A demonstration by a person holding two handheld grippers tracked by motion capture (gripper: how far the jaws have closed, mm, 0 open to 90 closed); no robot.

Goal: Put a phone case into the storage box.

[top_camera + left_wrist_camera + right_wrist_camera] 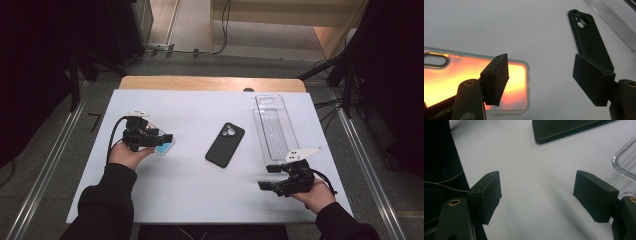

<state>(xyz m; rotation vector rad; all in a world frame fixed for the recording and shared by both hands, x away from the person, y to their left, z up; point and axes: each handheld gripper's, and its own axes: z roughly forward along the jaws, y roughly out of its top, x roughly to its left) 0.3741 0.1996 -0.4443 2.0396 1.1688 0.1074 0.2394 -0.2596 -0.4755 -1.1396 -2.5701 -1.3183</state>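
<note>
Progress looks early, by my reading: nothing is gripped or lifted yet, and the grasp itself is what remains. Left claw (167, 138) hovers with its jaws apart over the near end of a translucent phone case (164, 146), which lies flat on the white surface (190, 185) just under and ahead of that claw; in the left gripper view the case (461, 80) glows orange, one jaw hanging above its plain end while its camera cutout sits at the far end, so its long axis runs roughly crosswise to the claw's reach. Beyond the left claw's other jaw lies a black phone case (225, 144), back up, camera hole away from the person. Right claw (267, 176) also stands open, empty, beside the near end of a clear plastic tray (274, 127).
</note>
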